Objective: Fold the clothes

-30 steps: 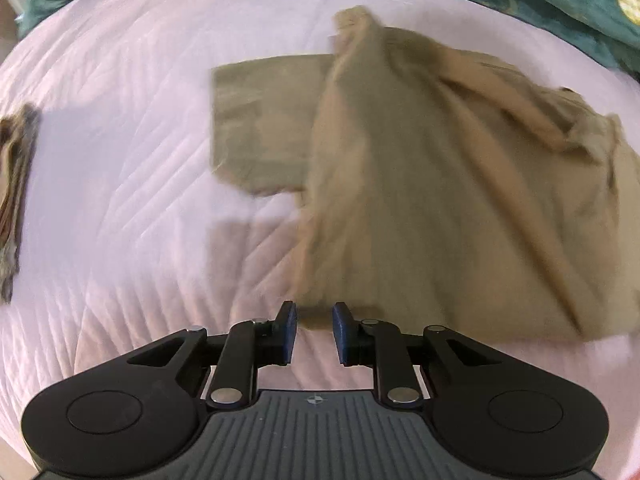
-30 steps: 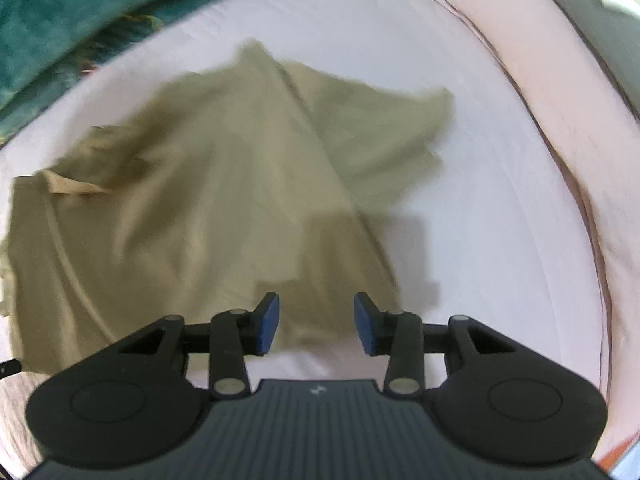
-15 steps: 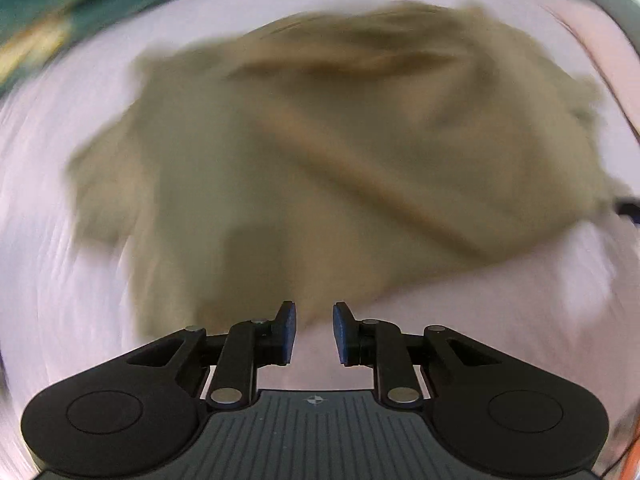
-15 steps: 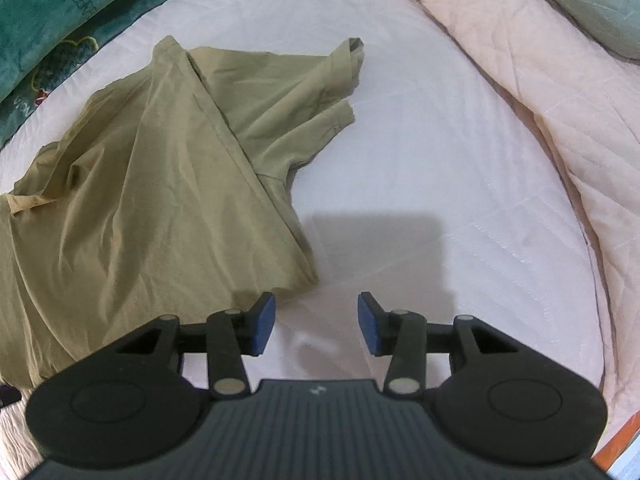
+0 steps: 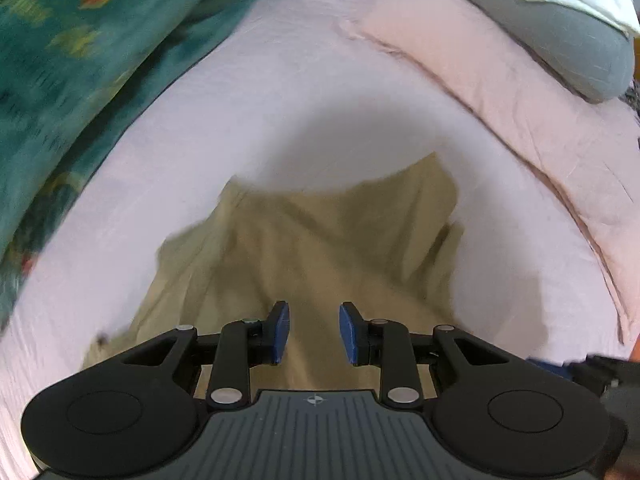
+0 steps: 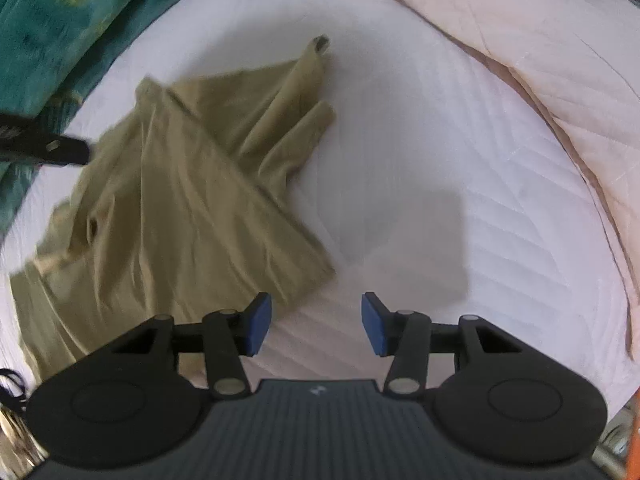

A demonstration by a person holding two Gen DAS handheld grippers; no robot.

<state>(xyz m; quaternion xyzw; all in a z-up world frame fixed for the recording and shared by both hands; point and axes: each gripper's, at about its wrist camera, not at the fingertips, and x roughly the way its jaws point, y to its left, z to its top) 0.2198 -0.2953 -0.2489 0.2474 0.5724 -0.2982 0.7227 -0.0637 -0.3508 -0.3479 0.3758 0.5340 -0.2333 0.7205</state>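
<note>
Evidently you were between folds: the rumpled olive-tan cotton shirt [image 6: 172, 200] lay loose on the white quilted bedspread [image 6: 440, 160]. Your left gripper [image 5: 314, 334] hung over the shirt and your right gripper [image 6: 316, 328] just beside its hem, both empty with jaws opening. Next you needed to pinch an edge.

No readable text, label or number shows anywhere.

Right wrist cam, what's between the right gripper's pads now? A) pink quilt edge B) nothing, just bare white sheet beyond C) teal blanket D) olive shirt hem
B: the right gripper has its jaws opening with nothing between them; behind the gap lies bare white sheet, and the olive shirt ends just left of the left pad.
</note>
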